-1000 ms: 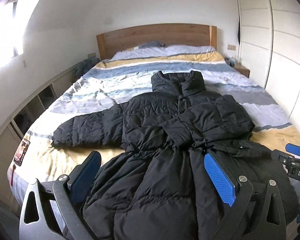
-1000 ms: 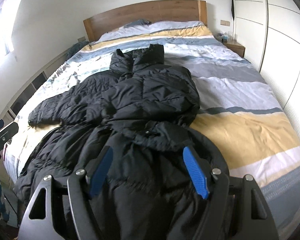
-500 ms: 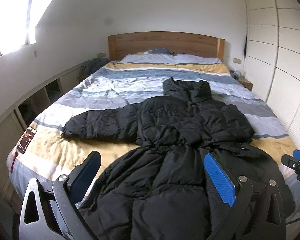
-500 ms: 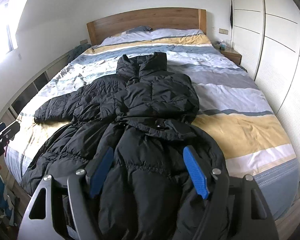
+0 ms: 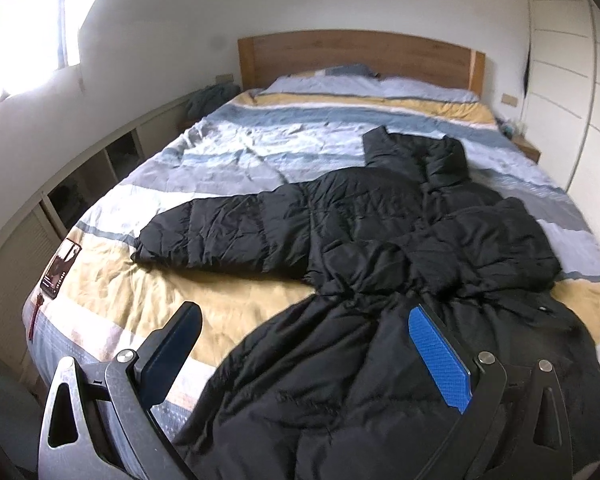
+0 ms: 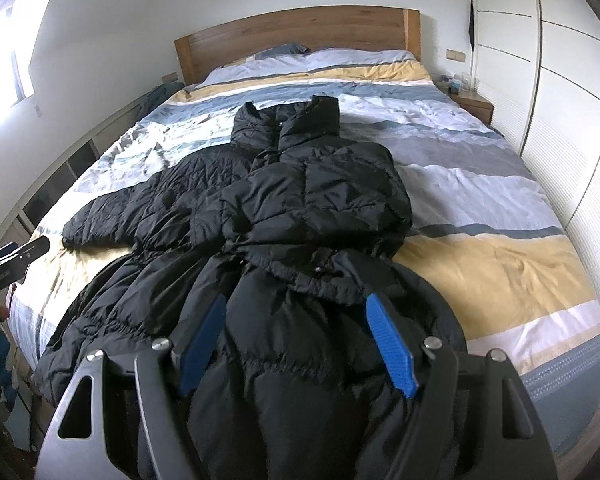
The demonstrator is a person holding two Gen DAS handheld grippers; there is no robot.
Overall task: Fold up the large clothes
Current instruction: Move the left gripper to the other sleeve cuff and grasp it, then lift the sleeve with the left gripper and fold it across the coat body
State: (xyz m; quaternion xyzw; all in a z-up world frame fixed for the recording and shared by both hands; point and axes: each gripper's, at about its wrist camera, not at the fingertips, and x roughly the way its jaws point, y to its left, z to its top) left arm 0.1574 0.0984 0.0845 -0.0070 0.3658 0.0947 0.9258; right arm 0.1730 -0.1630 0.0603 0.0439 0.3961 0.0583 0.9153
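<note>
Item: black puffer coat, on striped bed; long axis from collar, upper centre of frame, to hem at bottom edge. One sleeve lies out flat toward left of frame; the other appears folded over the chest. Left claw: spread, holding nothing, hovering above hem, outstretched sleeve up-left of it, so judged the nearer. Right claw: spread, holding nothing, over hem centre
</note>
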